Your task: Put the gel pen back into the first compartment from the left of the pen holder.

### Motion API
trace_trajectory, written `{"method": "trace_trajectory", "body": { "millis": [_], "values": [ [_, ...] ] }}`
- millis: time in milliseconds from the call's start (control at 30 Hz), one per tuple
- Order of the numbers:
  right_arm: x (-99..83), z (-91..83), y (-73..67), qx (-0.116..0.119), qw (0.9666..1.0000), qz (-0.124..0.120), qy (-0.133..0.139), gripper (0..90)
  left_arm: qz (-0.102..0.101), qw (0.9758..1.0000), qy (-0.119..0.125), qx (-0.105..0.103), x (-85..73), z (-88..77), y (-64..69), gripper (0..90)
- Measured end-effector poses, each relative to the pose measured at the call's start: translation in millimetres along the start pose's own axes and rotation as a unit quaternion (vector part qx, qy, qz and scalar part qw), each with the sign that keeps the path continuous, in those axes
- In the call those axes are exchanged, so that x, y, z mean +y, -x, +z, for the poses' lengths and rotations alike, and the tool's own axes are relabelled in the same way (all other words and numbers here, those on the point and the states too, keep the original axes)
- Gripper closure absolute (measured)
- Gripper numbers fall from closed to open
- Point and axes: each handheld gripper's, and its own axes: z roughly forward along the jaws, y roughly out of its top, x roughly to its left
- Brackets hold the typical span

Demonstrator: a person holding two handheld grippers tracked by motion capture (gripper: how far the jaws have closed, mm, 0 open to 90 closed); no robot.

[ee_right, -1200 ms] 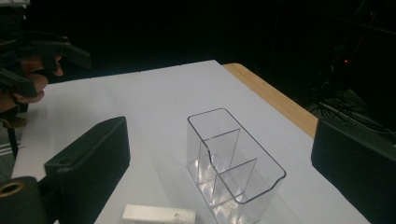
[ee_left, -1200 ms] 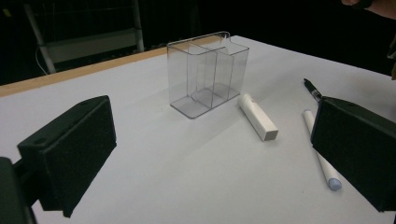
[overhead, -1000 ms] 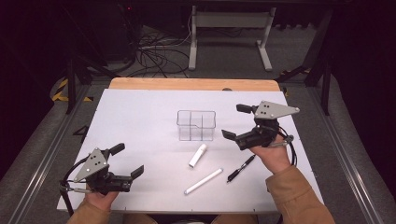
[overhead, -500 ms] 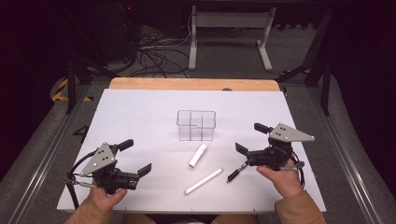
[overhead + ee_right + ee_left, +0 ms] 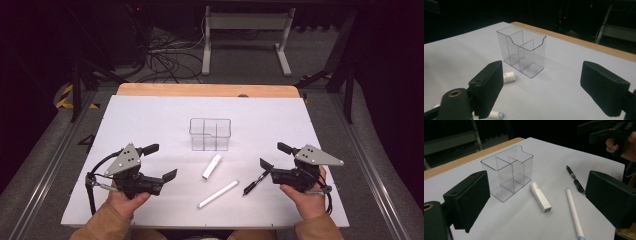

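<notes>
- A person's right gripper hovers low over a white table, jaws spread with nothing between them though they have just been closing a little, the lower jaw tip just beside the back end of a black pen
- The pen lies flat on the sheet, slanting toward the person, near a long white marker and a stubby white tube; a clear divided organizer stands upright behind all three
- The left gripper hangs apart at the other side, its jaws likewise wide, narrowing slightly and empty
- Judged from its slim build, the pen looks light and stiff, its smooth round barrel likely to roll or slip under a careless pinch
- The mid-barrel, seen in the left gripper view, looks the safest place to take hold, pads crossing the barrel, so it lifts level and does not swing
</notes>
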Motion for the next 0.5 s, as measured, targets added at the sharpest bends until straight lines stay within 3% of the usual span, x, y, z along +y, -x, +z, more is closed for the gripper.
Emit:
{"method": "trace_trajectory", "body": {
  "millis": [200, 267, 367, 500],
  "values": [
    [2.4, -6.9, -4.3, -0.030, 0.9993, -0.020, -0.001, 33.0, 0.002, 0.9998, -0.015, -0.016, 7.0, 14.0, 4.7, 8.6],
    [2.3, -7.1, -4.7, -0.038, 0.9990, -0.011, -0.020, 35.2, 0.002, 0.9995, -0.020, -0.023, 10.6, 19.0, 6.6, 8.6],
    [0.1, -9.2, -3.2, -0.051, 0.9983, -0.006, -0.027, 41.0, -0.001, 0.9991, -0.026, -0.034, 16.9, 28.4, 10.5, 8.6],
    [-1.2, -12.4, 3.8, -0.041, 0.9982, 0.023, -0.037, 41.2, 0.003, 0.9987, -0.039, -0.033, 26.2, 44.7, 17.7, 11.0]
  ]
}}
